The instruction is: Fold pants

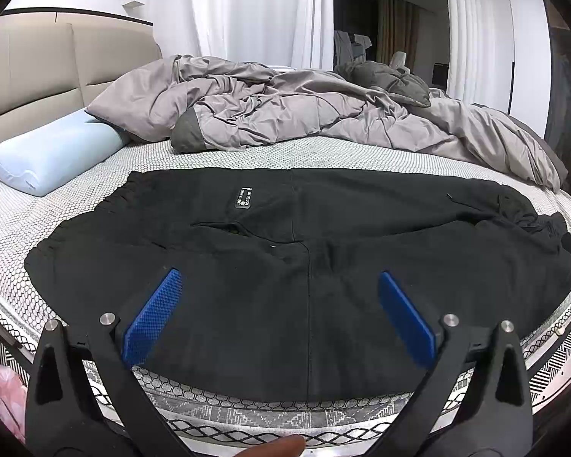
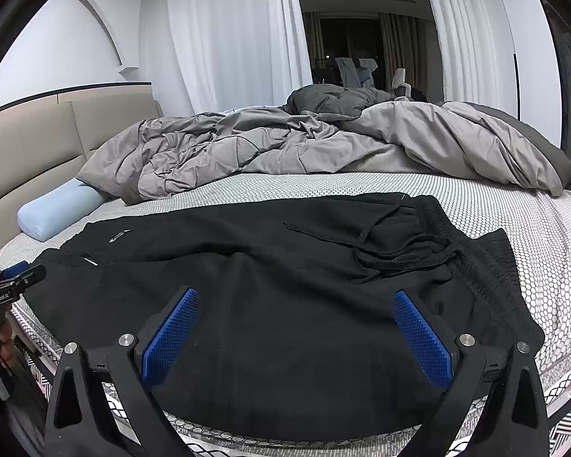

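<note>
Black pants point(image 1: 285, 266) lie spread across the near part of the bed, folded lengthwise with one leg over the other. A small label point(image 1: 244, 198) faces up. In the right wrist view the pants point(image 2: 285, 304) show their elastic waistband point(image 2: 487, 266) and drawstring point(image 2: 403, 255) at the right. My left gripper point(image 1: 279, 285) is open and empty, hovering over the leg part near the bed's front edge. My right gripper point(image 2: 297, 304) is open and empty, above the pants near the waist end. The left gripper shows at the left edge of the right wrist view point(image 2: 15, 278).
A crumpled grey duvet point(image 1: 304, 110) covers the far half of the bed. A light blue pillow point(image 1: 53, 156) lies at the left by the beige headboard point(image 1: 30, 72). The white patterned mattress point(image 1: 15, 221) drops off at the front. White curtains point(image 2: 228, 38) hang behind.
</note>
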`<state>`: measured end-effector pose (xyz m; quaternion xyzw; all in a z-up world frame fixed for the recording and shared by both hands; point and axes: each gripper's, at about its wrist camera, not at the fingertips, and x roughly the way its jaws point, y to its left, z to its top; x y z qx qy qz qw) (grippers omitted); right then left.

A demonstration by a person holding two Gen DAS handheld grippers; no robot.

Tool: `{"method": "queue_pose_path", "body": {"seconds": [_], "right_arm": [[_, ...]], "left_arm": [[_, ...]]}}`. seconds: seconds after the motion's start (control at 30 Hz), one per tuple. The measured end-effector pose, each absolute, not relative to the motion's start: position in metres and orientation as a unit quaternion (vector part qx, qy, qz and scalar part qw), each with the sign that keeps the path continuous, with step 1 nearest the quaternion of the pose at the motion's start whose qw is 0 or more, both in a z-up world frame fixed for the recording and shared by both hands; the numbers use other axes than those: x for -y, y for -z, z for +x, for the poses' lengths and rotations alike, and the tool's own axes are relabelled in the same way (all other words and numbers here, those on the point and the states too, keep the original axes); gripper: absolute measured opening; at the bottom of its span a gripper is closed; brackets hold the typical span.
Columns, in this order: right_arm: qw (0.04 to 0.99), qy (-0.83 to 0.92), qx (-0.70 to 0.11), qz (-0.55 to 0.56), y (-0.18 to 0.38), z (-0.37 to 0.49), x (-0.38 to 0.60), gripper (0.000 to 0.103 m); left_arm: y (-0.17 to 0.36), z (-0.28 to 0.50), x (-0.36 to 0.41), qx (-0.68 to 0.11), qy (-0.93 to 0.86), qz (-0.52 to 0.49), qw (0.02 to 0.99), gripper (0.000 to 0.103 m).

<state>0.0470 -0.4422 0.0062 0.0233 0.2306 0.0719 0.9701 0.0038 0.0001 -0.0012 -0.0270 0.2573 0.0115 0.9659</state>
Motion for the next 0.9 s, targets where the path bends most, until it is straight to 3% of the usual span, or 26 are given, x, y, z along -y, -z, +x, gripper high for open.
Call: {"method": "queue_pose_path", "body": {"seconds": [0.9], "right_arm": [[0.971, -0.081, -0.226, 0.020, -0.0061, 0.0466, 0.4422, 0.103]], "left_arm": [[0.0081, 0.0122, -0.0055, -0.266, -0.015, -0.045, 0.963, 0.102]]}}
